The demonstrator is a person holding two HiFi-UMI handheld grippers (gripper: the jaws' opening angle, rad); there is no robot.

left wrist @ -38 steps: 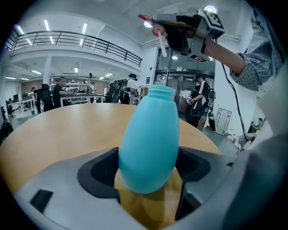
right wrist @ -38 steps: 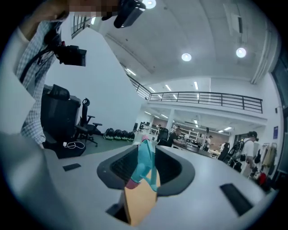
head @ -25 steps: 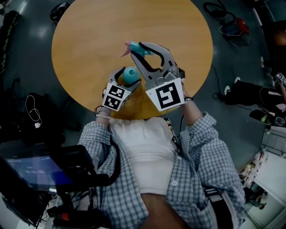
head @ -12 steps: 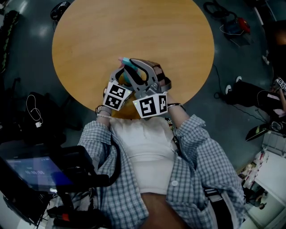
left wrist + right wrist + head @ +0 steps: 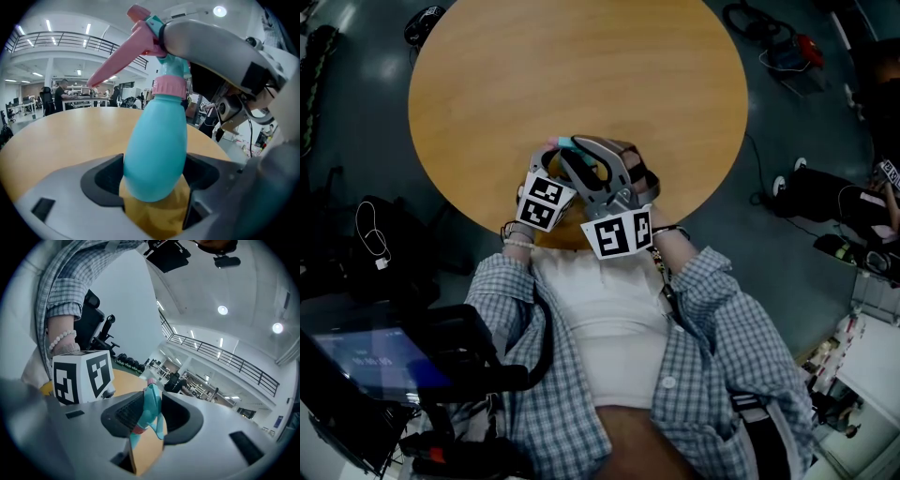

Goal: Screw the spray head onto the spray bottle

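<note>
Screwing-on looks under way — the left gripper [image 5: 152, 185] clamps the teal spray bottle [image 5: 157, 145] at lower centre, above the table [image 5: 581, 75]. The right gripper [image 5: 150, 420] pinches the spray head [image 5: 151, 406] seated on its neck. Next, I'd guess, a tightening twist.

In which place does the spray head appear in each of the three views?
Head view: upper middle, slightly left, the spray head lies over the table's near part.
Left gripper view: top centre, on the spray bottle.
Right gripper view: lower centre, clamped between the fingers.
Shared landmark: the round wooden table.
</note>
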